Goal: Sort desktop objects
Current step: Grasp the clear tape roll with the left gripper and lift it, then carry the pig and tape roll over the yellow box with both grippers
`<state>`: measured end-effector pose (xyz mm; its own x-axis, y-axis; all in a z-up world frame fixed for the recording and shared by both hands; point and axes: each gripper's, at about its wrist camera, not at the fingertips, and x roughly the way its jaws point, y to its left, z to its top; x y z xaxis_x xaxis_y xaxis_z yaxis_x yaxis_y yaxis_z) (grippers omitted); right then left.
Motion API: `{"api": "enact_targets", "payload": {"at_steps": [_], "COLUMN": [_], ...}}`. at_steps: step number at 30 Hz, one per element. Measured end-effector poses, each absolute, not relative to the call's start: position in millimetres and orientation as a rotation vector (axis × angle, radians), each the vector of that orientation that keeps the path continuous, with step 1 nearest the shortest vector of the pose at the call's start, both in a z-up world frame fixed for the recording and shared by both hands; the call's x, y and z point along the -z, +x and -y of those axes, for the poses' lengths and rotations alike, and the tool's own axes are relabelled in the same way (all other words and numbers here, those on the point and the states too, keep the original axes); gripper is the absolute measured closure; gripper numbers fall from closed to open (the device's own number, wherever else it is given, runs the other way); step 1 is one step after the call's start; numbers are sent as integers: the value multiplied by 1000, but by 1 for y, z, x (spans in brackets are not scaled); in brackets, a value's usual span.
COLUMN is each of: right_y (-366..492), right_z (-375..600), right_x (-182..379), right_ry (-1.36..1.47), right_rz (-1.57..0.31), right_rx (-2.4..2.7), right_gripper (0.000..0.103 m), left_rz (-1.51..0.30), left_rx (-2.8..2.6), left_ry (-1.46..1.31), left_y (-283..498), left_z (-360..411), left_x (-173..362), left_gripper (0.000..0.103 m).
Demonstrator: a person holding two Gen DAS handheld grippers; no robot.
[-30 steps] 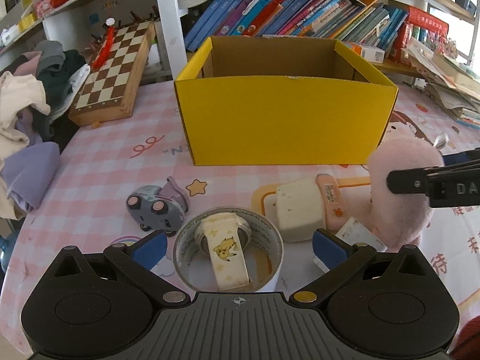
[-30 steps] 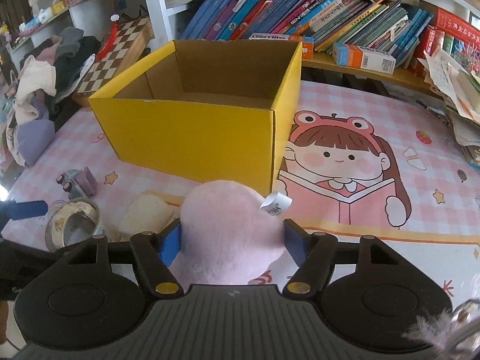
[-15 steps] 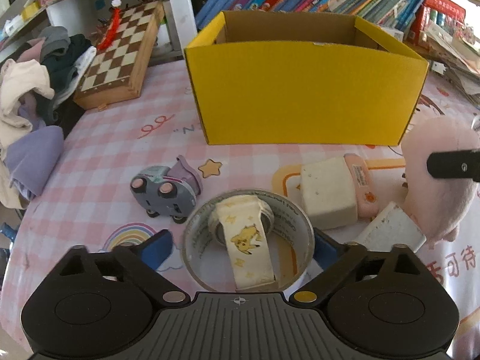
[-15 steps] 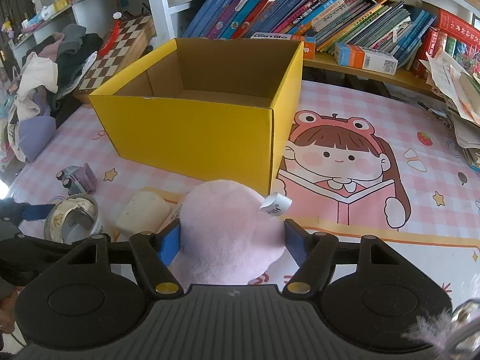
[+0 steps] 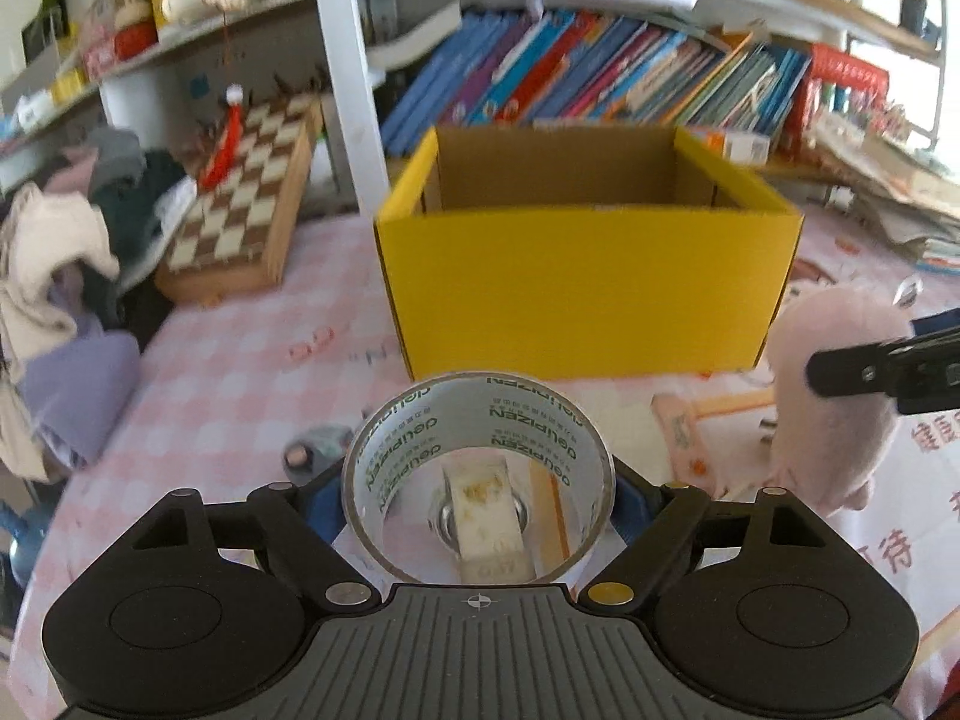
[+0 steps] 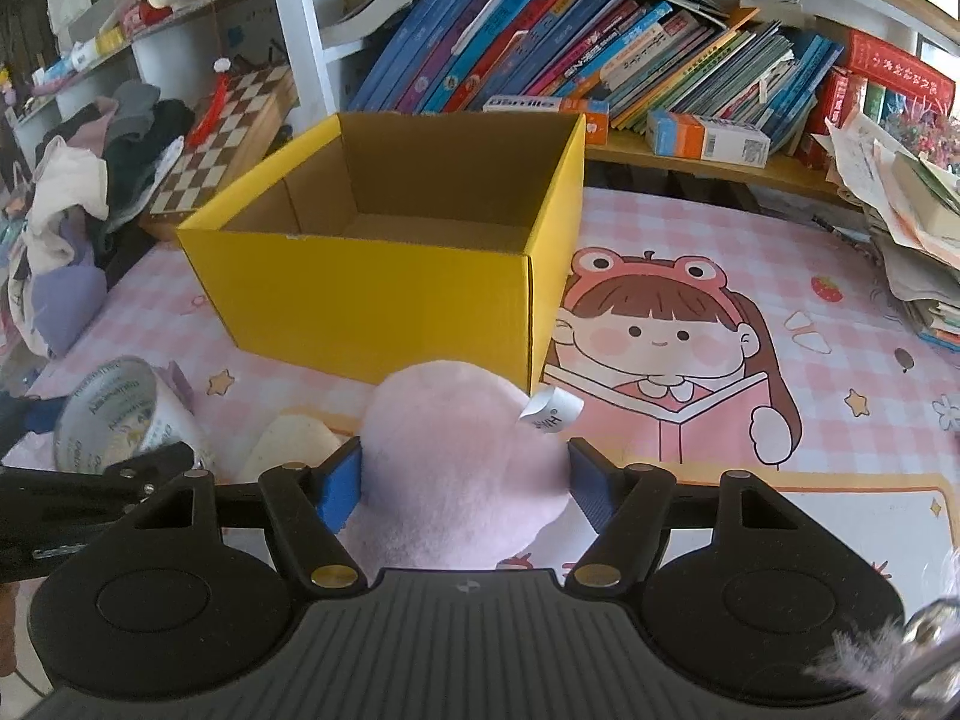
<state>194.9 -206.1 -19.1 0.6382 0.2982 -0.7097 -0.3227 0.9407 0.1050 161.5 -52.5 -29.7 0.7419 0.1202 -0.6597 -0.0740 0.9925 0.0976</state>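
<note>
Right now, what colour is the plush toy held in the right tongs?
Pale pink; the plush toy shows best in the right wrist view, squeezed in the right tongs.

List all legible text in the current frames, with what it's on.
"deLIPIZEN", repeated, read through from inside the tape roll that the left hand-held gripper holds.
"HH" on the white tag of the pink plush in the right hand-held gripper.
Book spines: print too small to read.
Tablecloth characters, red: cut off, unreadable.
Yellow box: no text.
</note>
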Motion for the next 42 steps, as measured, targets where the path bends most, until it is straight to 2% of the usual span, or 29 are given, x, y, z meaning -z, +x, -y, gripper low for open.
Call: {"api": "enact_targets", "payload": {"at_steps": [16,28,42], "right_y": [174,160,156], "right_z": [196,197,191], "right_x": [1,-18,-54], "right_ry": [-31,-21,-87], "right_rz": [-764,-821,-734], "right_rx": [-342,-367,-415], "right_gripper": [35,35,35], "left_rz": [-596,-620,-549], "left_rx": [-18,123,109], "left_ry": [75,96,121], "left_y": [141,132,134], "left_z": [53,61,45], "left_x": [-8,-24,-59], "left_gripper": [19,19,18]}}
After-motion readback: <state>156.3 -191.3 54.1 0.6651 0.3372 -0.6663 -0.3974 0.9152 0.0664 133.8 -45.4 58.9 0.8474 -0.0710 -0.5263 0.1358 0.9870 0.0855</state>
